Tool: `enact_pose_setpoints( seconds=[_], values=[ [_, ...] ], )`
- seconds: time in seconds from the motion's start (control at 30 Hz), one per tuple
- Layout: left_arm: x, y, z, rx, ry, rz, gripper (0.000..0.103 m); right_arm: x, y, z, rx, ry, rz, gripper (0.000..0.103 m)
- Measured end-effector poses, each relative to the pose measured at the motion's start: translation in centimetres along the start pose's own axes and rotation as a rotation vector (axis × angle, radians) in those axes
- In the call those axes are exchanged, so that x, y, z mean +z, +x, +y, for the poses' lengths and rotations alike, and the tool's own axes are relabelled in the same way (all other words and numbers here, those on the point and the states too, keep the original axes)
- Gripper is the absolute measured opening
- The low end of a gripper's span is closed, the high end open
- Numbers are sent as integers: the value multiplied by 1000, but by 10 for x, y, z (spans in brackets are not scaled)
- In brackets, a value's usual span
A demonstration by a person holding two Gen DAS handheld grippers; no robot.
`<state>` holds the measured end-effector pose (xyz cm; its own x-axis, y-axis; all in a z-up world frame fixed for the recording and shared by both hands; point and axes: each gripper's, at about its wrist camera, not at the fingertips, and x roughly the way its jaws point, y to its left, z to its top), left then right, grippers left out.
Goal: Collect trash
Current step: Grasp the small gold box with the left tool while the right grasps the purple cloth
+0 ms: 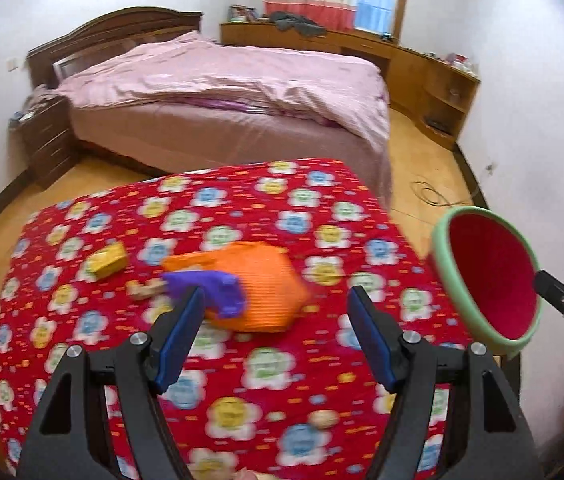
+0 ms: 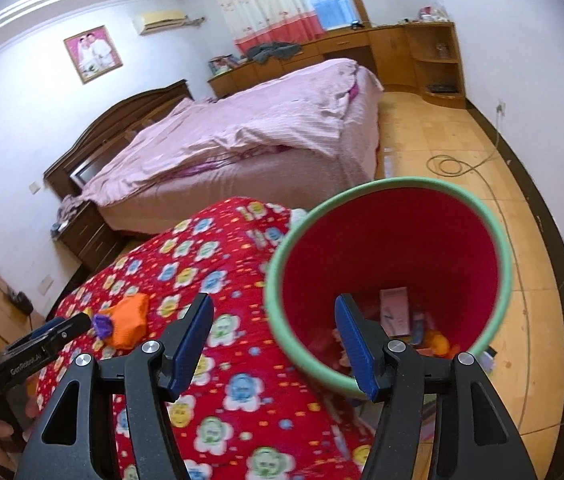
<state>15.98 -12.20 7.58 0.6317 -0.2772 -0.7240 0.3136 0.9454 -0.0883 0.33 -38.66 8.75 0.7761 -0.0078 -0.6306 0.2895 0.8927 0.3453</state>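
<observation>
A red flowered quilt [image 1: 241, 200] covers the table. On it lies an orange ribbed bag [image 1: 265, 280] with a purple piece [image 1: 217, 288] on its left side. Further left are a yellow box [image 1: 107, 264] and a small beige scrap [image 1: 143, 290]. My left gripper [image 1: 275, 308] is open just short of the orange bag, its left pad beside the purple piece. A green bin with a red inside [image 2: 402, 248] is off the table's right edge; several pieces of trash lie in it. My right gripper [image 2: 273, 316] is open astride its near rim, right finger inside.
A pink bed [image 1: 221, 92] stands behind the table, with a dark nightstand [image 1: 45, 140] to its left and wooden cabinets [image 1: 422, 68] along the far wall. A cable [image 2: 450, 164] loops on the wooden floor. A round beige scrap [image 1: 324, 420] lies near the quilt's front.
</observation>
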Motion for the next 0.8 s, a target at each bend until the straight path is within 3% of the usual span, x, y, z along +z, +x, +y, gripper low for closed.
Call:
enact_pose_setpoints(
  seconds=[0.4,0.8],
  values=[
    [10,18,101,156,-100,12,73,-9,38,62,33,-73,46,65],
    [21,77,155,188,-179,64,73,-11,87,98,45,-104,100,65]
  ],
)
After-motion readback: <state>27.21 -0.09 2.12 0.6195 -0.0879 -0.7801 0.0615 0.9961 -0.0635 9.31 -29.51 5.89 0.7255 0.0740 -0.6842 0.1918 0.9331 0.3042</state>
